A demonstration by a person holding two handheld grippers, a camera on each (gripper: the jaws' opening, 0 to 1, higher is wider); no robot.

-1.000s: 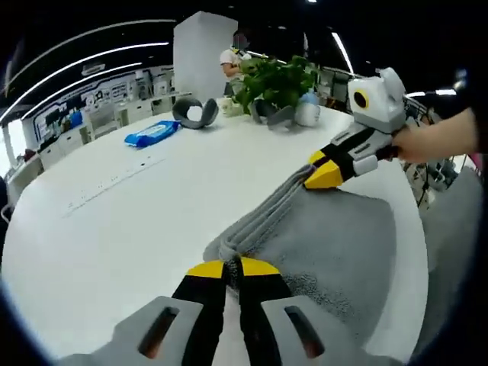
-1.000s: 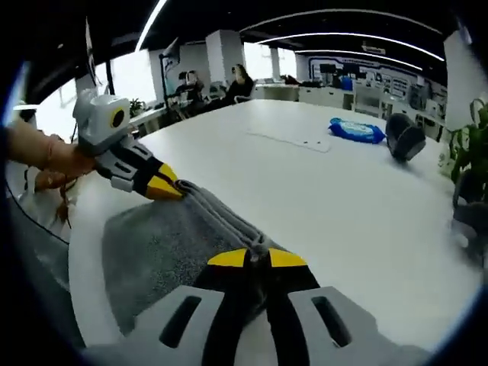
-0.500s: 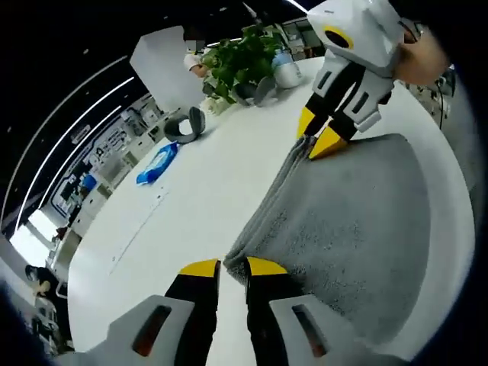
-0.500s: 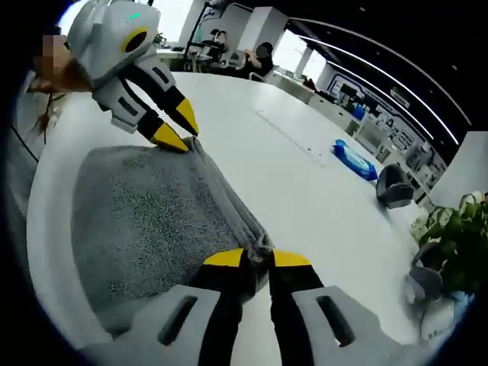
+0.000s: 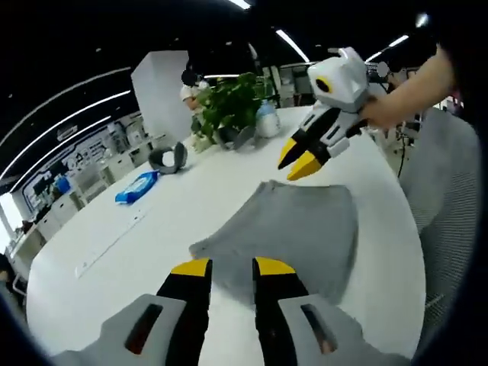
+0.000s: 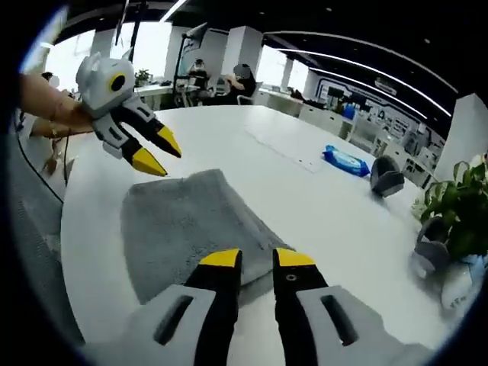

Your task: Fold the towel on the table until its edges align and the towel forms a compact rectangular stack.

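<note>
**Both grippers let go of the towel**

Released since half a second ago, the towel (image 5: 293,229) lies flat on the table (image 5: 152,229), folded. I have my left gripper (image 5: 232,268) and right gripper (image 6: 258,259) open, empty, lifted off the towel. I judge this fold done. Beyond the towel, the left gripper view shows a plant (image 5: 229,107); the right gripper view shows seated people (image 6: 221,76).

both grippers, left gripper (image 5: 232,267) and right gripper (image 6: 258,258), are held in the air, fingers parted and holding nothing.
</note>
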